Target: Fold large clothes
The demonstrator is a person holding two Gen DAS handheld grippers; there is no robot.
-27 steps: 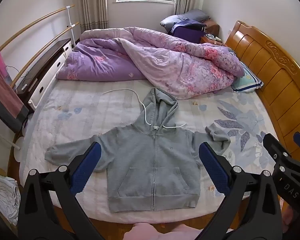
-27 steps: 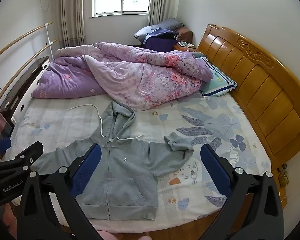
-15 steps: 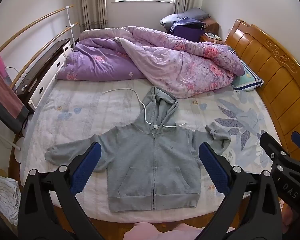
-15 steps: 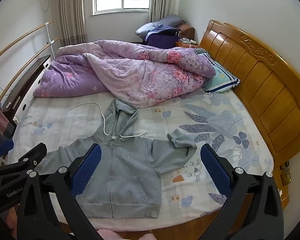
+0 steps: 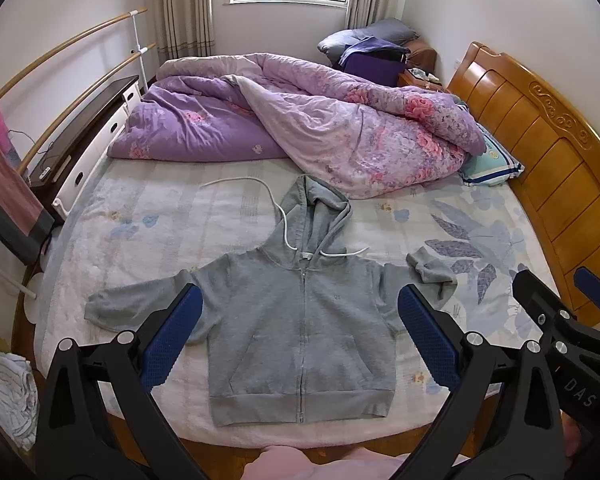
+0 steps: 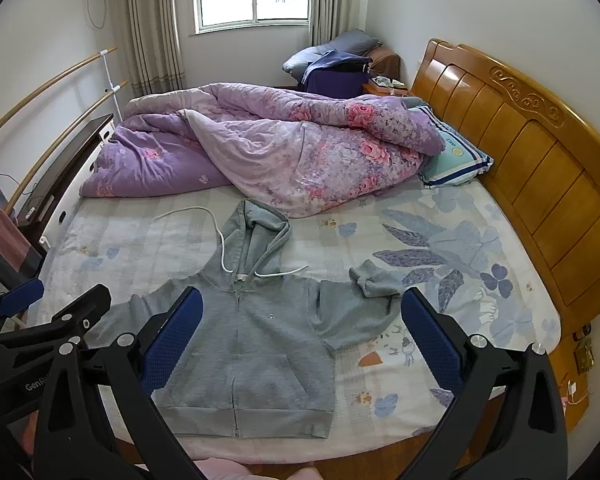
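Note:
A grey zip hoodie (image 5: 300, 320) (image 6: 252, 340) lies face up and spread flat at the near edge of the bed (image 5: 140, 216), hood toward the quilt, white drawstring trailing left. Its left sleeve is stretched out; the right sleeve's cuff (image 5: 428, 268) is bunched. My left gripper (image 5: 300, 336) hovers above the hoodie's body, jaws wide open, nothing between them. My right gripper (image 6: 300, 336) hangs open too, over the hoodie's right half, clear of the cloth. The right gripper's frame (image 5: 564, 332) shows at the edge of the left wrist view.
A rumpled purple floral quilt (image 5: 308, 120) fills the far half of the bed, with a striped pillow (image 5: 488, 160) at the wooden headboard (image 5: 540, 128). A rail with hanging towels (image 5: 4, 184) and a dark cabinet (image 5: 84, 128) stand left. Clothes (image 5: 8, 392) lie on the floor at lower left.
The right wrist view has drifted slightly, so the hoodie and bed sit a little farther right and higher in it. The left view and both open jaws are unchanged.

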